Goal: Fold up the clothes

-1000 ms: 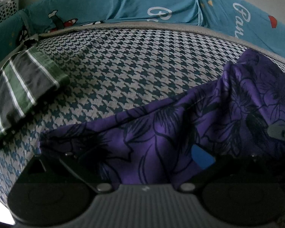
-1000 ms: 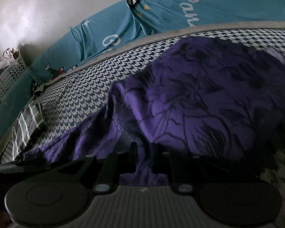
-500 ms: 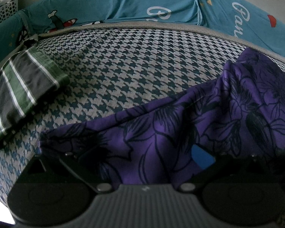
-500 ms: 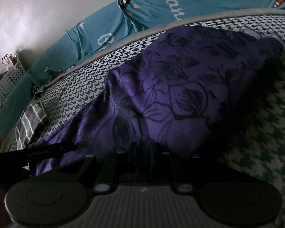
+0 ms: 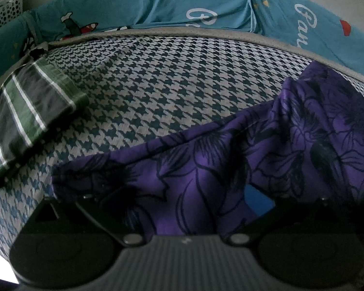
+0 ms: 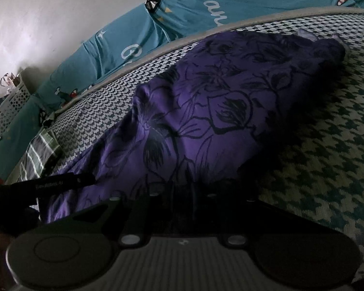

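Note:
A purple garment with dark flower outlines [image 5: 206, 169] lies across a houndstooth bed cover [image 5: 169, 84]. In the left wrist view its near edge drapes over my left gripper [image 5: 182, 198], whose jaws stand wide apart; a blue pad [image 5: 257, 201] shows under the cloth. In the right wrist view the same purple garment [image 6: 218, 111] stretches away toward the far edge. My right gripper [image 6: 182, 191] is shut on its near edge, fingertips buried in dark folds. A black finger of the left gripper [image 6: 60, 184] rests on the cloth at the left.
A folded green, black and white striped garment [image 5: 29, 118] sits at the bed's left edge. Teal printed cushions [image 5: 182, 7] line the far side before a pale wall [image 6: 48, 24]. A white perforated basket [image 6: 9, 106] stands at far left. Bare houndstooth cover [image 6: 327, 157] lies right of the garment.
My right gripper has moved rightward with the garment's edge, drawing the cloth out flatter and baring cover on the right; it has left the left wrist view. The left gripper kept still.

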